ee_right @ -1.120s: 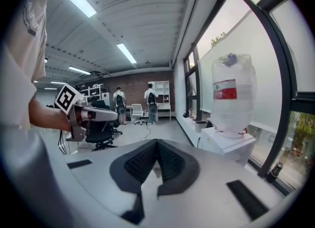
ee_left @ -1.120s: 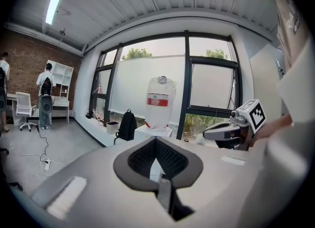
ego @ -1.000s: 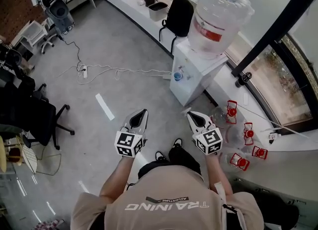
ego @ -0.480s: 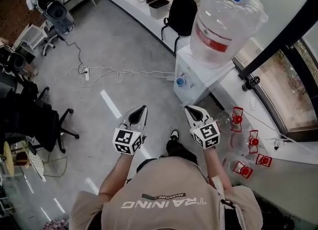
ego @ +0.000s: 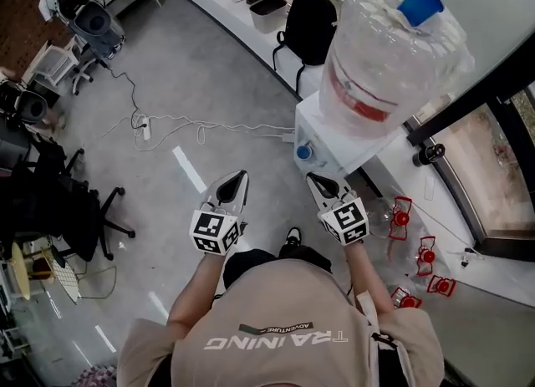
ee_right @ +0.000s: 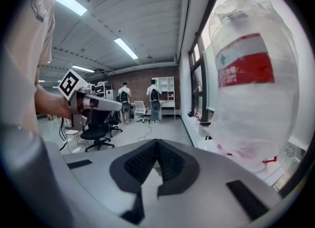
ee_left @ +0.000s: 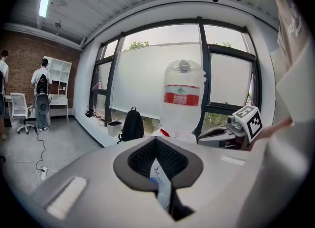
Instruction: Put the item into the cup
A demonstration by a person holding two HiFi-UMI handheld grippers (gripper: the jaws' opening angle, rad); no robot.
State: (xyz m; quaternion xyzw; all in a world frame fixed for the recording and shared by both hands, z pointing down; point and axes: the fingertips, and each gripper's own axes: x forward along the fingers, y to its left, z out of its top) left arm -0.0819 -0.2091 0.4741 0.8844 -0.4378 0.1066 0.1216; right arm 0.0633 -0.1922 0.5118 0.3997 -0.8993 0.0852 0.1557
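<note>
A thin white packet (ee_left: 160, 185) with a blue mark is pinched between the closed jaws of the left gripper (ego: 240, 178), near a water dispenser (ego: 330, 139). The right gripper (ego: 313, 180) is closed, with nothing seen in it. The packet is judged light, soft and easily crumpled, best gripped at its flat end; no cup can be made out.

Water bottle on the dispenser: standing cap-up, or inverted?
Cap-up. The water bottle stands on the dispenser with its blue cap at the top; the left gripper view also shows its neck uppermost.
</note>
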